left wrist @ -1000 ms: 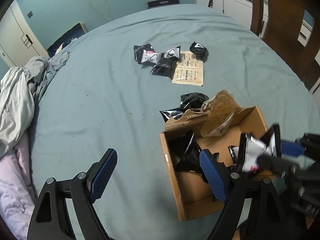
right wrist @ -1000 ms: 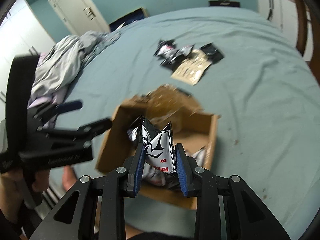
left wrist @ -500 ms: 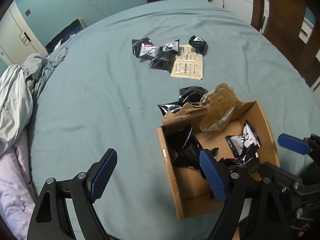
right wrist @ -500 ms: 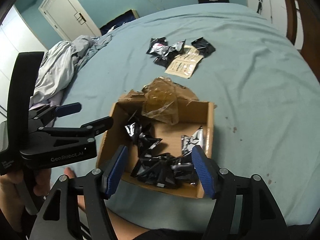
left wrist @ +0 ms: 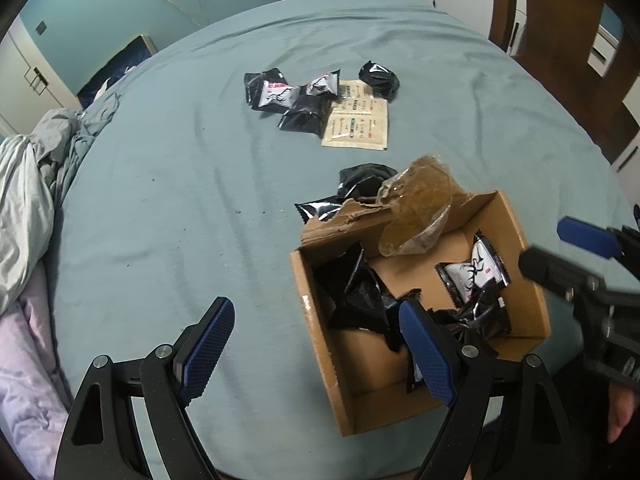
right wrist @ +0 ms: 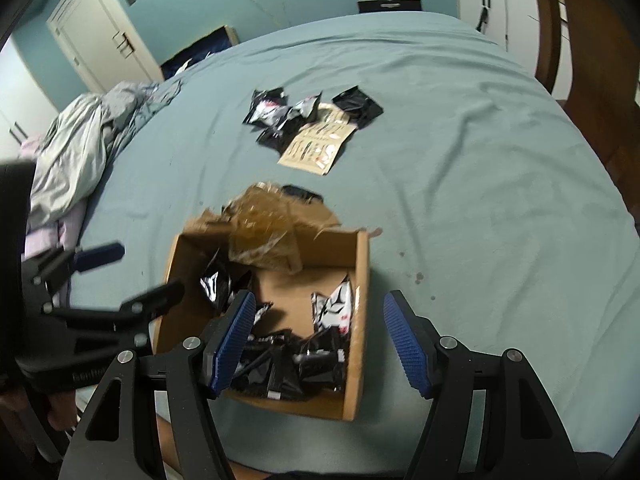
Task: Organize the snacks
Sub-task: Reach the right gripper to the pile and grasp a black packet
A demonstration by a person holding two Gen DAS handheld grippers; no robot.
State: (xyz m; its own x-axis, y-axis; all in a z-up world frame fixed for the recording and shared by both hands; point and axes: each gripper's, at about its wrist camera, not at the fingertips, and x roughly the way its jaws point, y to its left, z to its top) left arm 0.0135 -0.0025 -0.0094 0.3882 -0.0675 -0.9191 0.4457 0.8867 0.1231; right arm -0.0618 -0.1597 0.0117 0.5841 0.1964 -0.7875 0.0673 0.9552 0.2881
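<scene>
Teal bedsheet [left wrist: 160,208] carries an open cardboard box [left wrist: 320,344] near the front edge, long axis running from the near edge toward the far side, torn flap and crumpled clear plastic [left wrist: 416,216] at its far end. Inside: a heap of black snack packets [right wrist: 304,360] at the near end, plus one white-faced packet [right wrist: 336,308] standing on edge against the right wall; a loose cluster of packets [left wrist: 296,100] lies well beyond the box, partly on a beige sheet [left wrist: 358,124]. Left gripper [left wrist: 316,350] jaws wide apart straddling the box's left wall, gripping nothing; right gripper [right wrist: 320,340] jaws apart above the heap, empty.
</scene>
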